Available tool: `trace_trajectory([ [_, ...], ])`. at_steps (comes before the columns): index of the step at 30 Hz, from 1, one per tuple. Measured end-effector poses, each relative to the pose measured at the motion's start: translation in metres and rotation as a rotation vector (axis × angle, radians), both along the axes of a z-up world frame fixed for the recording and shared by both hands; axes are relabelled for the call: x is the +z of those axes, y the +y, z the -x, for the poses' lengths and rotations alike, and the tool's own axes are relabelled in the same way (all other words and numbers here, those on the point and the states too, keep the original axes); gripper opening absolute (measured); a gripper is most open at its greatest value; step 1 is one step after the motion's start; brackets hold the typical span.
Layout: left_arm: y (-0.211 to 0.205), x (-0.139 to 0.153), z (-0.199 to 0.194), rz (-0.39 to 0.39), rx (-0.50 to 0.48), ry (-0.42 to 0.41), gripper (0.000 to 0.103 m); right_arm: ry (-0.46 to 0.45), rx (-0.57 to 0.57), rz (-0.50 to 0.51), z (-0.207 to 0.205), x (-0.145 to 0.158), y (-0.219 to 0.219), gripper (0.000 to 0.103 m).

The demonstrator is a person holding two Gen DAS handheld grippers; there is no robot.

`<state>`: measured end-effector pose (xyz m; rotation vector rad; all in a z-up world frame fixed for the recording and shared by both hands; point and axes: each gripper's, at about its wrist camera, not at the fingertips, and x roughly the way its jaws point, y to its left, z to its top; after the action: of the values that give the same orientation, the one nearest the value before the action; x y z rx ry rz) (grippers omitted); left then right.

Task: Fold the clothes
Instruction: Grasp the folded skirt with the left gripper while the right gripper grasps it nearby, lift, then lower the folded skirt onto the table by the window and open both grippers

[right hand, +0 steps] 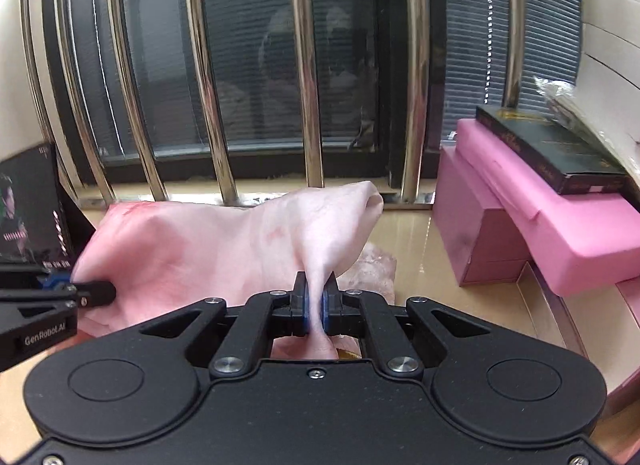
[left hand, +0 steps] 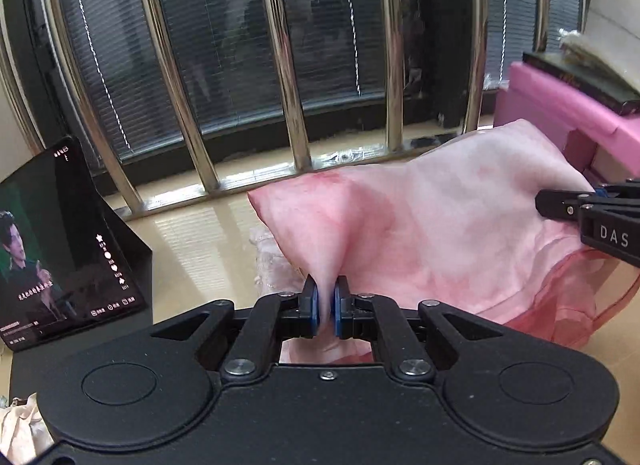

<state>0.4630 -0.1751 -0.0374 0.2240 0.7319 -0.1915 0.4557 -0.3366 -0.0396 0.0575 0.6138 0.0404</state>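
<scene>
A pale pink garment (left hand: 440, 225) with darker pink blotches is held up off the beige surface, stretched between both grippers. My left gripper (left hand: 327, 297) is shut on a pinched fold at its left side. My right gripper (right hand: 315, 297) is shut on a fold at its right side (right hand: 320, 233). The right gripper shows at the right edge of the left wrist view (left hand: 560, 205), and the left gripper at the left edge of the right wrist view (right hand: 96, 291). The garment's lower part hangs down behind the gripper bodies, hidden.
Steel window bars (left hand: 288, 85) and a dark window stand close behind. A phone on a black stand (left hand: 60, 249) plays video at the left. Pink boxes (right hand: 540, 225) with a dark book (right hand: 552, 153) on top stand at the right. More pale cloth (left hand: 20, 425) lies at the lower left.
</scene>
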Motion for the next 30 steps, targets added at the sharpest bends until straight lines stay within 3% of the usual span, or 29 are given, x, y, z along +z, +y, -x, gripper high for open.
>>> trace_trajectory([
  [5, 0.016, -0.013, -0.011, 0.025, 0.035, 0.058, 0.008, 0.055, -0.054, -0.049, -0.003, -0.018, -0.007, 0.012],
  [6, 0.020, -0.014, -0.014, 0.038, 0.038, 0.073, 0.009, 0.067, -0.059, -0.075, -0.004, -0.021, -0.009, 0.019],
  [7, 0.025, -0.014, -0.016, 0.054, 0.041, 0.090, 0.014, 0.079, -0.065, -0.098, -0.005, -0.024, -0.012, 0.038],
  [8, 0.031, -0.011, -0.017, 0.081, 0.048, 0.091, 0.020, 0.080, -0.073, -0.113, -0.004, -0.028, -0.015, 0.048],
  [9, 0.037, -0.009, -0.018, 0.108, 0.056, 0.090, 0.034, 0.062, -0.086, -0.121, -0.002, -0.028, -0.019, 0.061],
  [10, 0.045, -0.002, -0.015, 0.146, 0.073, 0.056, 0.054, 0.027, -0.099, -0.127, 0.003, -0.026, -0.023, 0.063],
  [12, 0.062, 0.010, -0.009, 0.224, 0.109, -0.012, 0.084, -0.069, -0.129, -0.139, 0.018, -0.019, -0.029, 0.068],
  [13, 0.070, 0.017, -0.003, 0.279, 0.120, -0.071, 0.086, -0.125, -0.139, -0.134, 0.026, -0.014, -0.031, 0.072],
  [15, 0.080, 0.029, 0.007, 0.374, 0.106, -0.144, 0.082, -0.223, -0.118, -0.094, 0.040, -0.007, -0.027, 0.072],
  [17, 0.071, 0.027, 0.009, 0.358, 0.054, -0.120, 0.058, -0.236, -0.058, -0.071, 0.048, -0.006, -0.015, 0.063],
  [19, 0.057, 0.015, 0.010, 0.291, 0.029, -0.074, 0.023, -0.214, -0.012, -0.049, 0.053, -0.009, -0.003, 0.024],
  [23, 0.038, -0.020, 0.010, 0.168, 0.040, 0.022, 0.019, -0.122, -0.051, -0.013, 0.055, -0.031, 0.010, 0.021],
  [26, 0.043, -0.040, 0.007, 0.172, 0.067, 0.058, 0.019, -0.063, -0.088, -0.015, 0.053, -0.051, 0.005, 0.021],
  [30, 0.053, -0.047, 0.008, 0.200, 0.085, 0.064, 0.021, -0.028, -0.125, -0.130, 0.054, -0.070, -0.015, 0.022],
])
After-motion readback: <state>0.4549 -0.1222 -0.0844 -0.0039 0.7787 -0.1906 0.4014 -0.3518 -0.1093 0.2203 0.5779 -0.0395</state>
